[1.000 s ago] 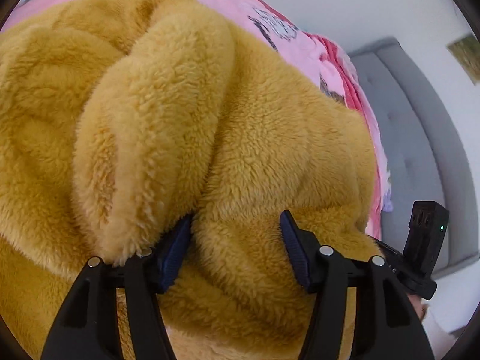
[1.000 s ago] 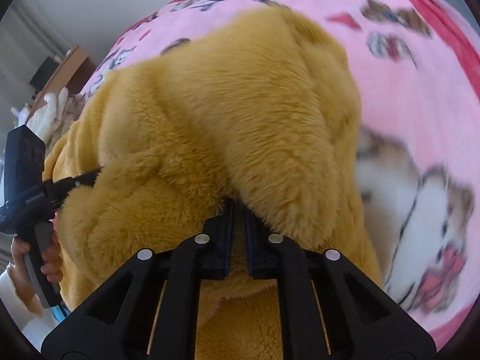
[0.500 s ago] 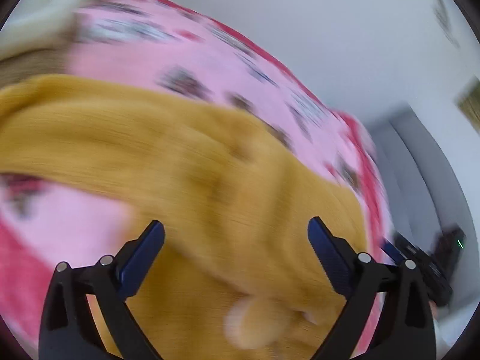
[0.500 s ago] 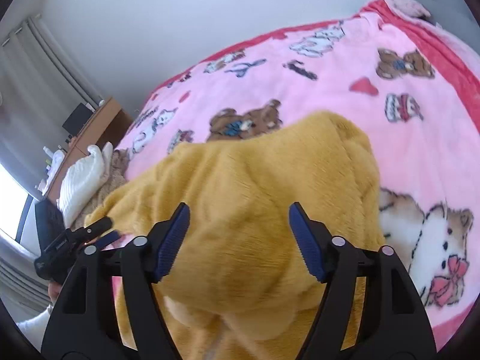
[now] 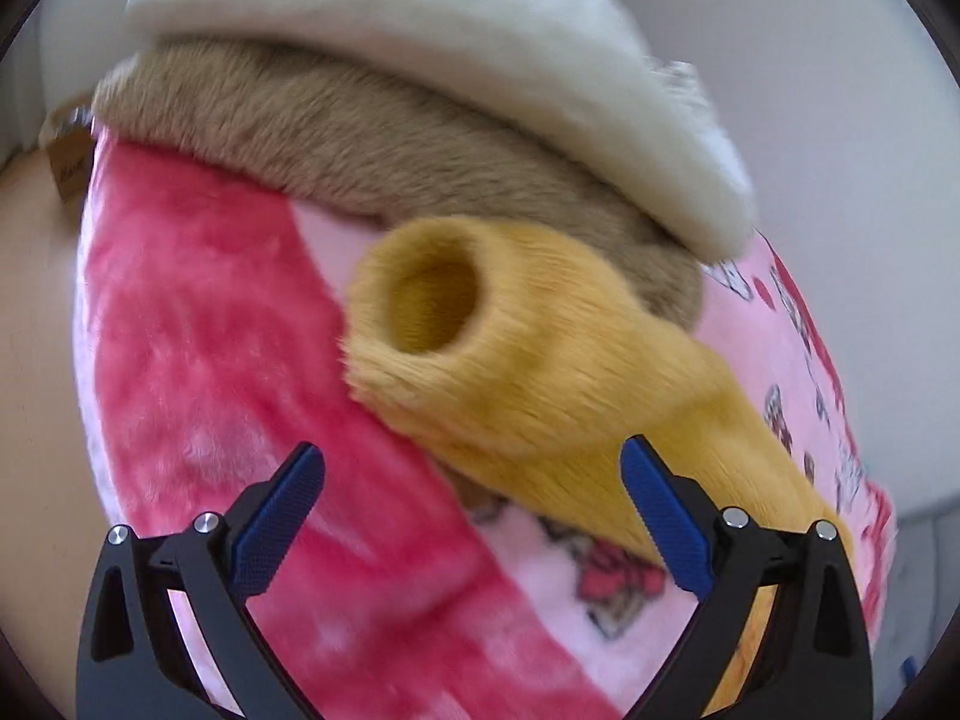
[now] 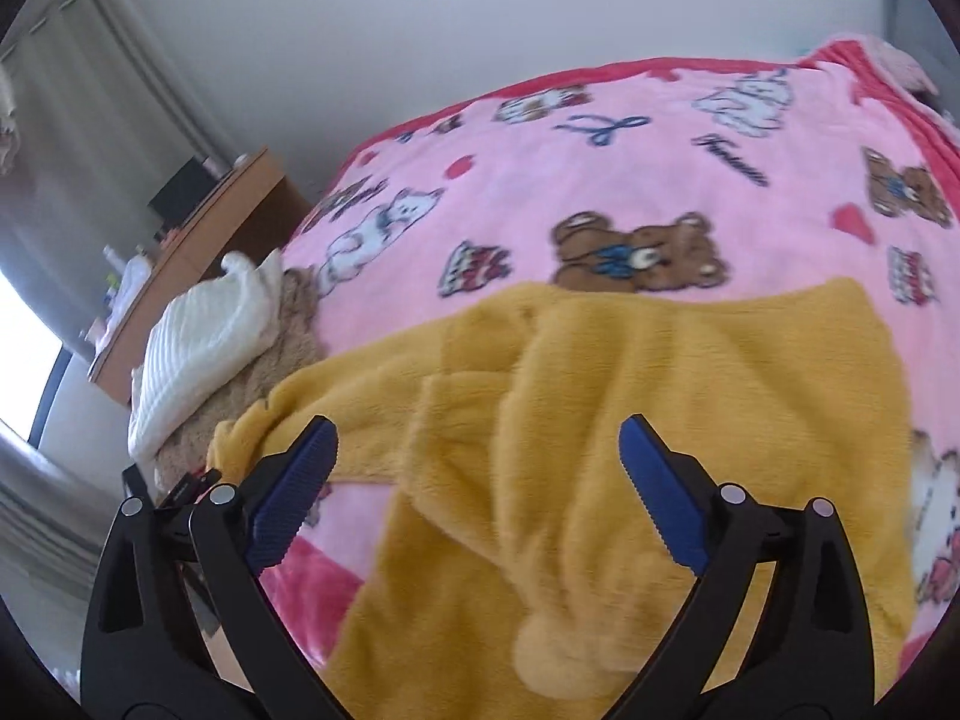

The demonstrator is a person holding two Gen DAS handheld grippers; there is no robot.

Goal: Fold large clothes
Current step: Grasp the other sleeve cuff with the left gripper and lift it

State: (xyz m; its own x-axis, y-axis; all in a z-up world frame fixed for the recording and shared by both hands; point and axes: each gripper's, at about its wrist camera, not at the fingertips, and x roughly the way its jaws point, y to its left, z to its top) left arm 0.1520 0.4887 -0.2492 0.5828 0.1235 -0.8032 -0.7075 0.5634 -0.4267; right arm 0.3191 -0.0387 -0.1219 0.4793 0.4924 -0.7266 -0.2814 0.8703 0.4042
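A fluffy mustard-yellow garment (image 6: 630, 420) lies spread on the pink blanket, with one sleeve stretched to the left. In the left wrist view its open cuff (image 5: 432, 306) faces the camera. My left gripper (image 5: 474, 516) is open and empty, just short of the sleeve (image 5: 600, 396). My right gripper (image 6: 480, 492) is open and empty above the garment's near part. A small yellow pom-pom (image 6: 546, 654) hangs near the bottom edge.
The pink bear-print blanket (image 6: 660, 168) covers the bed; its red border (image 5: 198, 312) runs along the near left edge. A white knit garment (image 5: 420, 48) lies on a tan fleece one (image 5: 372, 156) at the left. A wooden desk (image 6: 198, 252) stands beyond.
Both grippers have let go of the yellow garment and opened. It now lies flat on the bed. My left gripper has swung left to the sleeve cuff; the right has pulled back.
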